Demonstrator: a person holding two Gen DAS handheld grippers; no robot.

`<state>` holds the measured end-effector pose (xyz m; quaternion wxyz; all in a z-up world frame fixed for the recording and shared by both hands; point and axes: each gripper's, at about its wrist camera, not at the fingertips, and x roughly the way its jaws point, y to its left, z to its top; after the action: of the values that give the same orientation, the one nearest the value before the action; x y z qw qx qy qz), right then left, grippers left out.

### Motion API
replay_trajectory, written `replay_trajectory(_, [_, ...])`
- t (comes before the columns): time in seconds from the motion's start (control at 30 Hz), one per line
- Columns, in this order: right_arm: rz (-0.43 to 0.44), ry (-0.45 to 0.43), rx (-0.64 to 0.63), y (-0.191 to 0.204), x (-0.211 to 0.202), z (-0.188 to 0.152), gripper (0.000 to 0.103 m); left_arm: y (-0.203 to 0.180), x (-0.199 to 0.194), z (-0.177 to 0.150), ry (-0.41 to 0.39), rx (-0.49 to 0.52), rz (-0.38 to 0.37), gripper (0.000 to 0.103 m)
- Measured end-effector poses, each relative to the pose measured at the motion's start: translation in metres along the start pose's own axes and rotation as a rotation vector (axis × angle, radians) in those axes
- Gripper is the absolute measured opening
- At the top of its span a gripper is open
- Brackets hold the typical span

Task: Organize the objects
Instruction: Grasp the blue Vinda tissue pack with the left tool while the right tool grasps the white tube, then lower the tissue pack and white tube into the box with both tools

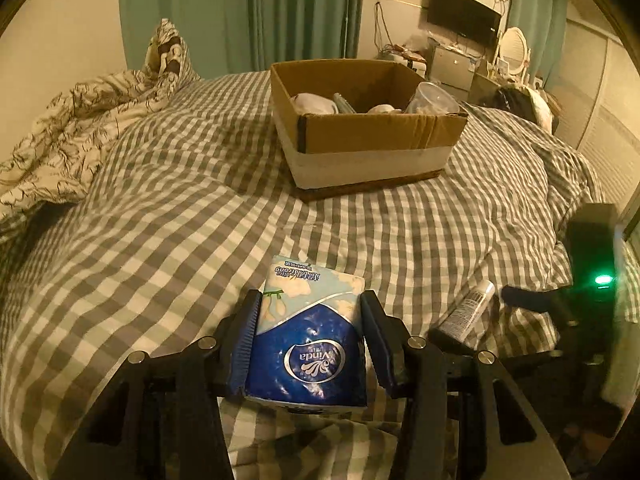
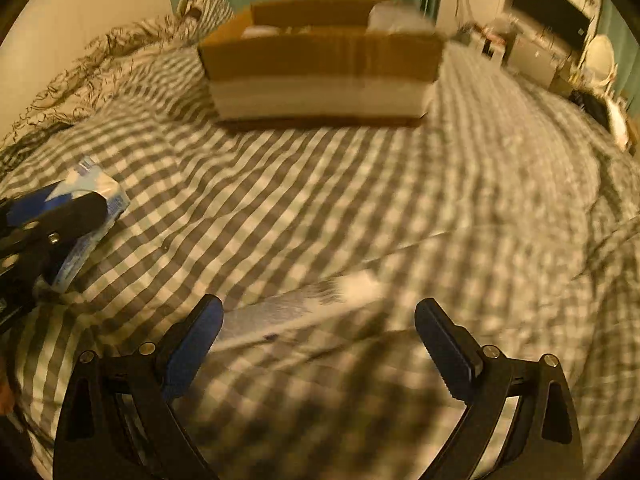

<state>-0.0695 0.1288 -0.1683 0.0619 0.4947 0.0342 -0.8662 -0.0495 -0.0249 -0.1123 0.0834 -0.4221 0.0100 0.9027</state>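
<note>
While the checked bedspread [image 1: 160,208] is still carrying loose items, a cardboard box [image 1: 372,136] near its far side is already holding several things, suggesting the tidying is partly done. The left gripper [image 1: 310,320] is clamping a blue tissue pack [image 1: 310,332] just above the bedding, and the right gripper [image 2: 318,332] is hanging wide open over a small white tube [image 2: 296,308] lying on the cover.

left claw [image 1: 309,334]: black arms | blue pads | silver screws | right claw [image 2: 319,328]: same
</note>
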Motion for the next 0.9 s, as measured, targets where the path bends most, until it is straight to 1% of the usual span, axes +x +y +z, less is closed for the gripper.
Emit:
replay_trajectory(0.03, [0.002,0.012,-0.011,0.005,0.01,0.001,0.093,0.002,0.001,0.0,0.001,-0.007,-0.003,0.05])
replay_trajectory(0.13, [-0.03,0.016,-0.046,0.016,0.024,0.005,0.087,0.006,0.003,-0.004,0.001,-0.023,-0.016,0.05])
replay_trajectory(0.17, [-0.032,0.012,-0.056,0.018,0.025,0.006,0.08,0.007,0.003,-0.004,0.001,-0.026,-0.02,0.05])
replay_trajectory(0.2, [-0.026,0.005,-0.067,0.021,0.024,0.007,0.069,0.008,0.004,-0.004,0.003,-0.029,-0.025,0.05])
replay_trajectory(0.23, [-0.004,-0.007,-0.087,0.025,0.023,0.008,0.063,0.009,0.005,-0.004,0.005,-0.031,-0.027,0.05])
replay_trajectory(0.27, [0.005,-0.014,-0.101,0.028,0.022,0.008,0.055,0.01,0.006,-0.005,0.008,-0.034,-0.027,0.05])
replay_trajectory(0.3, [0.012,-0.022,-0.117,0.031,0.02,0.008,0.049,0.01,0.006,-0.005,0.009,-0.035,-0.027,0.05])
replay_trajectory(0.37, [0.041,-0.036,-0.127,0.033,0.015,0.008,0.042,0.01,0.006,-0.005,0.009,-0.035,-0.026,0.05])
replay_trajectory(0.5, [0.078,-0.097,-0.126,0.031,-0.006,0.006,0.035,0.009,0.004,-0.005,0.006,-0.034,-0.017,0.05])
replay_trajectory(0.6, [0.103,-0.136,-0.106,0.026,-0.027,0.013,0.03,0.006,-0.003,-0.002,0.002,-0.042,-0.01,0.05])
replay_trajectory(0.63, [0.111,-0.165,-0.095,0.023,-0.039,0.017,0.029,0.004,-0.008,0.0,-0.007,-0.05,-0.014,0.05])
replay_trajectory(0.7, [0.111,-0.213,-0.086,0.017,-0.057,0.021,0.024,0.0,-0.019,0.006,-0.033,-0.055,-0.02,0.05])
replay_trajectory(0.77, [0.114,-0.27,-0.079,0.01,-0.078,0.027,0.021,-0.006,-0.029,0.014,-0.06,-0.045,-0.019,0.05])
replay_trajectory(0.9, [0.117,-0.368,-0.081,-0.001,-0.112,0.041,0.019,-0.02,-0.047,0.033,-0.105,-0.021,-0.026,0.05])
